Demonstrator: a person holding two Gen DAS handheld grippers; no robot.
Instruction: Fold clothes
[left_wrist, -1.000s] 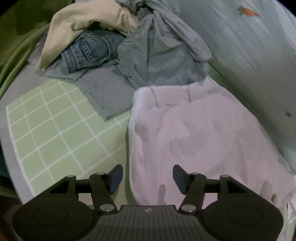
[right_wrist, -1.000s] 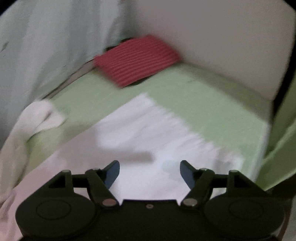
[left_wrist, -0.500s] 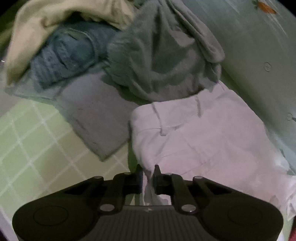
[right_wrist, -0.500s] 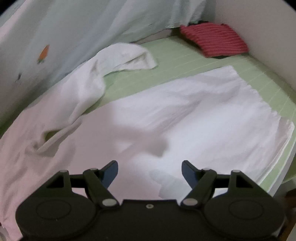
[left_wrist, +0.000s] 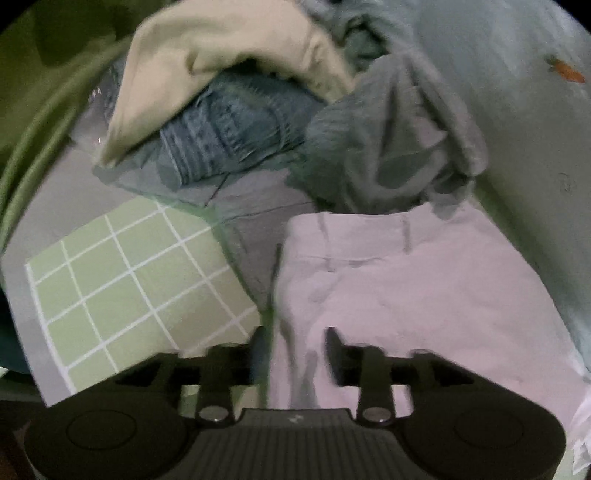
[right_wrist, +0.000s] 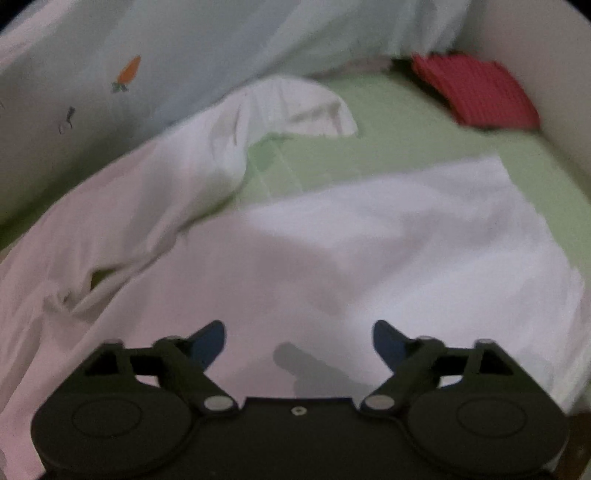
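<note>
White trousers (left_wrist: 406, 295) lie spread on the green checked bed, waistband toward the clothes pile. My left gripper (left_wrist: 295, 350) hovers over their left edge near the waist, jaws partly open, with a fold of white cloth between the fingers but not pinched. In the right wrist view the trouser legs (right_wrist: 369, 251) stretch away, one leg (right_wrist: 229, 140) curving off to the left along the wall. My right gripper (right_wrist: 299, 339) is open and empty just above the cloth.
A pile of clothes sits behind the waistband: a beige garment (left_wrist: 221, 62), blue jeans (left_wrist: 229, 129), a grey top (left_wrist: 388, 140) and a flat grey piece (left_wrist: 258, 210). A red striped cushion (right_wrist: 476, 92) lies in the far corner. A pale carrot-print sheet (right_wrist: 125, 74) lines the wall.
My left gripper closed on the trousers' edge half a second ago and has now opened partly. The right wrist view swung left and now holds over the trouser legs.
</note>
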